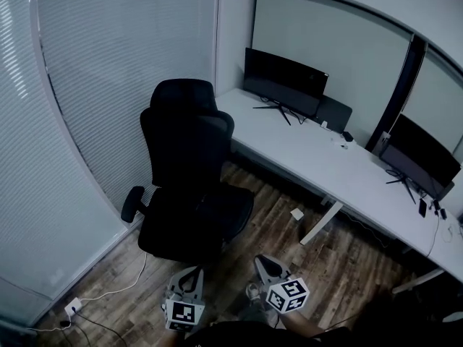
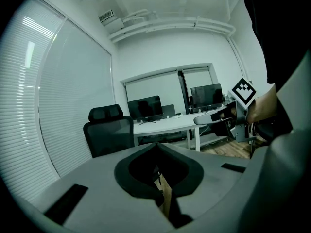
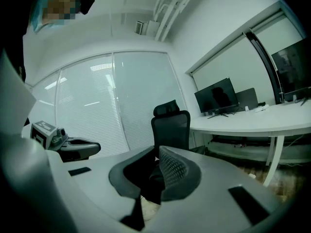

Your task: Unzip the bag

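- Your left gripper [image 1: 189, 279] is closed with nothing between its jaws; your right gripper [image 1: 266, 267] is closed and empty too.
- No bag shows in any view. You have only the office chair [image 1: 189, 179] ahead and the desk [image 1: 347, 168] at far right.
- Expect a soft, light bag that sags. Brace the fabric beside the zip with one gripper and pinch the pull tab with the other.

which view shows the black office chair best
The head view: the black office chair shows whole from above, with headrest, back, seat and one armrest. In the left gripper view the chair shows only headrest and back. The right gripper view likewise gives just its headrest and back, with the seat hidden.
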`<state>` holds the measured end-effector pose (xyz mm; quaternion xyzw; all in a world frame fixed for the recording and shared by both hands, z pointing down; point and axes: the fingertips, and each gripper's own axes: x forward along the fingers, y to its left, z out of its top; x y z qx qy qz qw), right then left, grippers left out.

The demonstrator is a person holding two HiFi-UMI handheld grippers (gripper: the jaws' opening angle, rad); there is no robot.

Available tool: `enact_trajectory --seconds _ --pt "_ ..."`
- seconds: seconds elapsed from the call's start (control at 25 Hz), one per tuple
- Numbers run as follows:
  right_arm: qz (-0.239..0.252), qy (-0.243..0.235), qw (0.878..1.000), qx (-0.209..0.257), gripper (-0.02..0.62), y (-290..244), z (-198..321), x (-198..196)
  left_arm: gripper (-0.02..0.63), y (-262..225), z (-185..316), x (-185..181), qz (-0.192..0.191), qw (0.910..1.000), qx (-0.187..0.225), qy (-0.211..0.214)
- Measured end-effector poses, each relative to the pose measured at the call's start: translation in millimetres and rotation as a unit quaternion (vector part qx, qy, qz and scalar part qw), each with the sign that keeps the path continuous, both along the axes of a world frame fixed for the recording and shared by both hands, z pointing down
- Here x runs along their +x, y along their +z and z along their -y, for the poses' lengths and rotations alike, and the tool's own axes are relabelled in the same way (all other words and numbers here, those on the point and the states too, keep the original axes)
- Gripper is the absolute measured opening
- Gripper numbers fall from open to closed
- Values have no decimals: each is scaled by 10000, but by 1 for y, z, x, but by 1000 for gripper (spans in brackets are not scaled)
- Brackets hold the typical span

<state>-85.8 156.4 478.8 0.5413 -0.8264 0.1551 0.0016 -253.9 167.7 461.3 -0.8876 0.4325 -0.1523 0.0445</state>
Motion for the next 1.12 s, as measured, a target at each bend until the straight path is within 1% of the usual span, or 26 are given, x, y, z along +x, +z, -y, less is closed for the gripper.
enact_trajectory --seconds 0.2,0.48,0.76,1.12 --pt "-85 -173 9998 -2 55 5 -13 -21 18 3 -16 -18 -23 9999 87 -142" --pt "-151 -330 9993 -5 54 8 -25 -43 18 7 -31 -37 -109 9995 73 -299" --pt "-258 -323 9991 2 52 8 -33 -47 18 8 -41 -41 -206 9992 93 -344" --pt "-288 -304 9991 -13 52 11 -41 -48 18 10 -50 -41 -241 9991 126 -327"
